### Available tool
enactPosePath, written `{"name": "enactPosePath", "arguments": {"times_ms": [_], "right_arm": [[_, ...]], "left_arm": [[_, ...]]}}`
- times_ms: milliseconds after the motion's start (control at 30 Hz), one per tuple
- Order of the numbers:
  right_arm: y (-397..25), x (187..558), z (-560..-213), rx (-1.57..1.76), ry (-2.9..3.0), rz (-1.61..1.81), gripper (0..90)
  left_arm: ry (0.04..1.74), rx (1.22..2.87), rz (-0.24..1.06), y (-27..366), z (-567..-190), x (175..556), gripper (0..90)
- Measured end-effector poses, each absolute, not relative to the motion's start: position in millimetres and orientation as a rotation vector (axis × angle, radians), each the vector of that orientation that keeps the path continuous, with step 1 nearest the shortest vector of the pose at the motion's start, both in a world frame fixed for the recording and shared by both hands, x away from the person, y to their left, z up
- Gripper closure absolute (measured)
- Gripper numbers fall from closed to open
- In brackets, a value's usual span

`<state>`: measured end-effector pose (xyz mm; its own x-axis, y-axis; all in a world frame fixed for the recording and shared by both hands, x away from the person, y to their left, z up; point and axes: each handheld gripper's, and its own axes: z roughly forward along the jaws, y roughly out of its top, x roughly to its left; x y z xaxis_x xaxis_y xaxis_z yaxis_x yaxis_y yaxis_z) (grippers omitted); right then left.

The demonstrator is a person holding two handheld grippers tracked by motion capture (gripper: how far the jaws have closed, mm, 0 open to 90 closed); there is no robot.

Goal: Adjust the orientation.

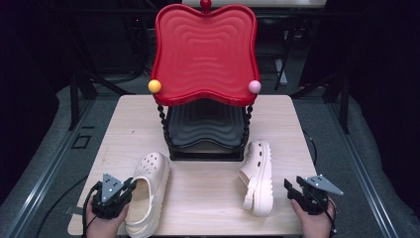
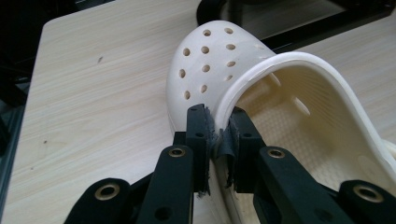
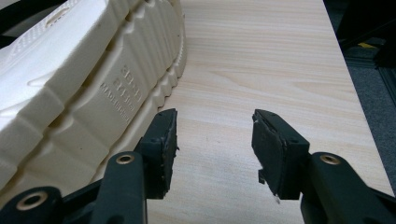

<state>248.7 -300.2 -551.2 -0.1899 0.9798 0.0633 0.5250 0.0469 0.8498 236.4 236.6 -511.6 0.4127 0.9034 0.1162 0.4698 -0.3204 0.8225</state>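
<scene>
**A:** What does your left gripper have right now?

**B:** Your left gripper [image 2: 218,135] is clamped on the rim of the left clog [image 2: 261,93], a cream rubber shoe with round holes over the toe. One jaw sits outside the rim and the other inside the opening, with the rim pinched between them. From above, that clog [image 1: 147,191] stands sole-down at the near left of the wooden table [image 1: 124,124], toe pointing away from you, and your left gripper [image 1: 130,187] meets it on its left side near the heel.

**A:** And your right gripper?

**B:** Your right gripper [image 3: 215,135] is spread wide and holds nothing. Bare tabletop shows between its jaws. In the high view it [image 1: 288,188] hovers near the right front corner, held in your right hand [image 1: 312,223].

**A:** Where is the other shoe?

**B:** The right clog [image 1: 257,176] lies tipped on its side at the near right of the table, toe toward the rack and its opening facing the left clog. In the right gripper view its ridged cream sole [image 3: 84,79] faces you, just beside the left-hand jaw. I cannot tell whether that jaw touches it.

**A:** What else is on the table?

**B:** A two-level shoe rack [image 1: 205,54] stands at the middle back. Its top shelf is red and wavy, tilted up toward you, with a yellow ball [image 1: 154,86] at one front corner and a pink ball [image 1: 254,87] at the other. Below it is a black shelf [image 1: 205,126]. Both clogs sit just in front of the rack, well apart from each other.
</scene>
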Motion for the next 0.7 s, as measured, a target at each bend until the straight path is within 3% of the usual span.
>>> {"name": "enactPosePath", "arguments": {"times_ms": [700], "right_arm": [[-302.0, 248.2, -551.3, 1.521, 1.758, 1.062, 50.2]], "left_arm": [[1.109, 2.003, 0.78, 149.3, -520.2, 249.8, 81.1]]}}
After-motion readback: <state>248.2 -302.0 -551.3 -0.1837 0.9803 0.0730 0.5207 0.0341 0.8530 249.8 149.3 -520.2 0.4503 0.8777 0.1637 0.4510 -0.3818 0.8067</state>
